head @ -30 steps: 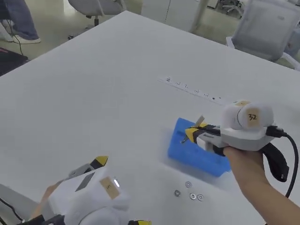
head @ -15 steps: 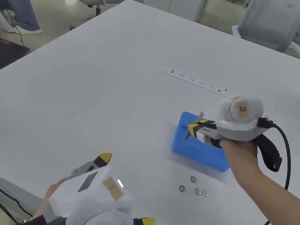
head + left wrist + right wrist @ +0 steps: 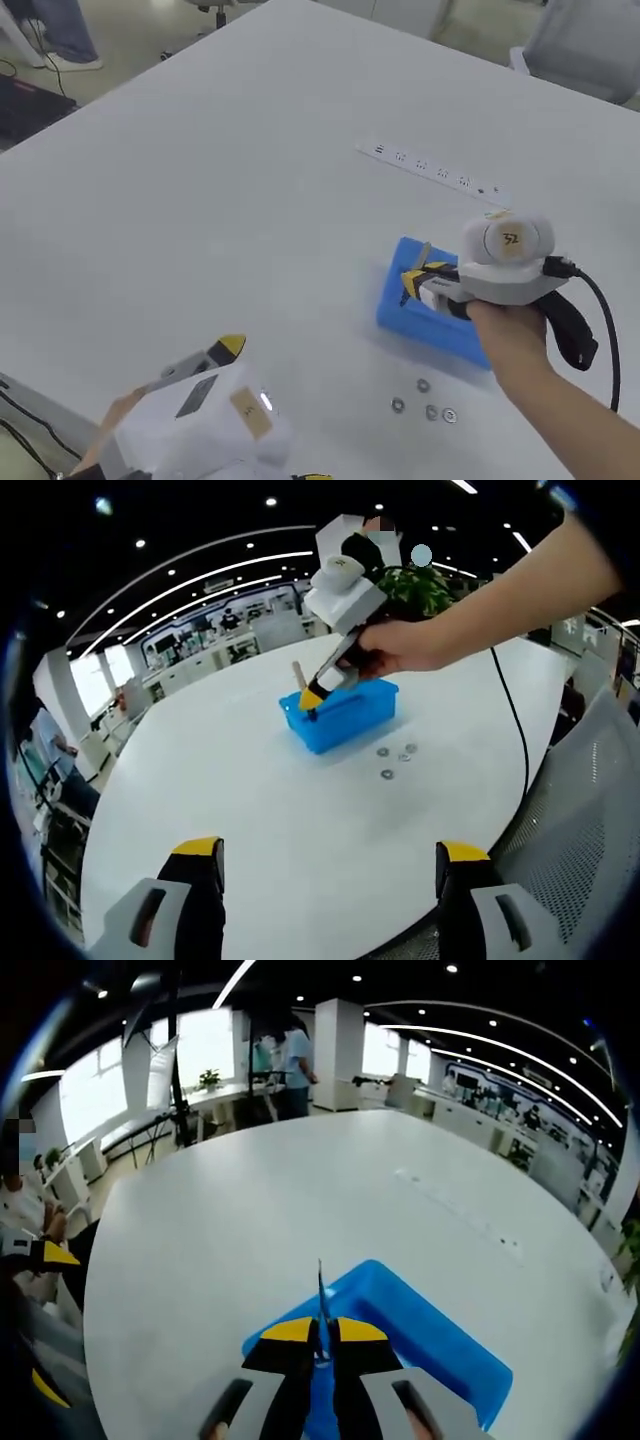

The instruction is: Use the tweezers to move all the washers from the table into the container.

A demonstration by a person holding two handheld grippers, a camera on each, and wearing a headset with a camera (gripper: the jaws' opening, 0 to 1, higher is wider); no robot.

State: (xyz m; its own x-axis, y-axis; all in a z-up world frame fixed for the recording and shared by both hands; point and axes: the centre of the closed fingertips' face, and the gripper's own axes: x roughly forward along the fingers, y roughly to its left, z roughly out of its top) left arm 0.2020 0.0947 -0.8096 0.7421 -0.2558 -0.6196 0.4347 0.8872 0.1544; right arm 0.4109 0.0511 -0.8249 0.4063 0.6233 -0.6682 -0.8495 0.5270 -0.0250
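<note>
Washers (image 3: 423, 386) loose on table (image 3: 200, 200), just beside blue container (image 3: 440, 330). Right gripper (image 3: 320, 1335) clamped on tweezers (image 3: 320, 1305) above that container, left gripper (image 3: 325, 855) jaws wide apart. Could easily twist tweezers in the grip when pressing down on flat washers, tbh.

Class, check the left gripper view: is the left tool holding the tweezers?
No, the left tool stands open and empty, while the right tool grips the tweezers over the blue container.
</note>
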